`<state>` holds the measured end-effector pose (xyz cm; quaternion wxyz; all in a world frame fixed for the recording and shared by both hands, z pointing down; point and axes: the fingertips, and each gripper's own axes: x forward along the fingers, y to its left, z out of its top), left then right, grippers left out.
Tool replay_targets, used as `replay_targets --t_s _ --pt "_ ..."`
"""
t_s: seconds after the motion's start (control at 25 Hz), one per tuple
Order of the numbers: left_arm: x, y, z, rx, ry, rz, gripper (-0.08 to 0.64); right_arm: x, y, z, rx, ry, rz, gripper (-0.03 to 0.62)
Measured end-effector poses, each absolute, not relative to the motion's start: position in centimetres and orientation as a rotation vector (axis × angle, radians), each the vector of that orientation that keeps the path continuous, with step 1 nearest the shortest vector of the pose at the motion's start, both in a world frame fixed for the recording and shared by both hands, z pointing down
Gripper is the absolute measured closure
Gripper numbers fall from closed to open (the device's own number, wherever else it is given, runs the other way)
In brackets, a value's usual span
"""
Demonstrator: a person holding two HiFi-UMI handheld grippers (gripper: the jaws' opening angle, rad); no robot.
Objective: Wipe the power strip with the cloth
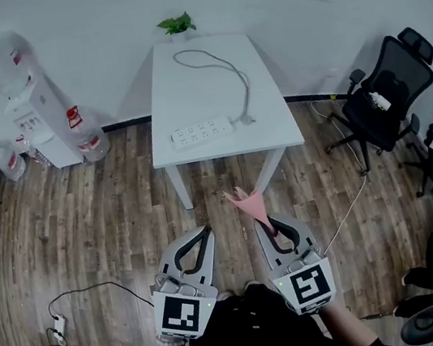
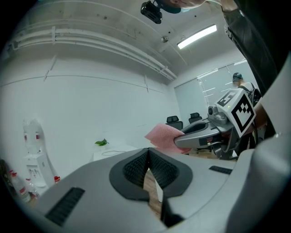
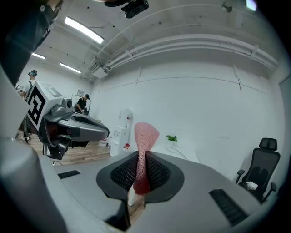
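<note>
A white power strip (image 1: 202, 132) lies near the front edge of a white table (image 1: 275, 129), its grey cable (image 1: 225, 68) looping toward the far end. My right gripper (image 1: 263, 222) is shut on a pink cloth (image 1: 249, 204), which sticks up out of the jaws (image 3: 144, 136). My left gripper (image 1: 207, 230) is shut with nothing in it. Both grippers are held over the wooden floor, well short of the table. In the left gripper view the right gripper (image 2: 182, 139) shows with the pink cloth (image 2: 163, 134).
A small green plant (image 1: 176, 24) stands at the table's far edge. A water dispenser (image 1: 41, 115) with bottles is at the left, black office chairs (image 1: 388, 94) at the right. A floor socket and cables (image 1: 60, 326) lie at lower left.
</note>
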<state>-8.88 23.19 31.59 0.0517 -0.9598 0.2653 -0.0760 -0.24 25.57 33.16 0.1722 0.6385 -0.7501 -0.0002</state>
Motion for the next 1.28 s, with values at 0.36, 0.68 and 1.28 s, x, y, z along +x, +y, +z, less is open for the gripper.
replay_targets --t_s 0.36,0.68,1.28 --pt "-11.4 22.9 32.6 -2.921 0.820 -0.263 0.549 -1.6 25.9 33.6 1.842 -2.105 0.005 0.537" --pt "-11.6 21.8 33.0 -2.905 0.824 -0.275 0.549 -1.1 25.6 34.2 1.859 -2.089 0.011 0.537" --pt "-5.9 13.2 33.4 -2.896 0.844 -0.296 0.549 5.6 15.2 34.8 1.822 -2.126 0.014 0.537"
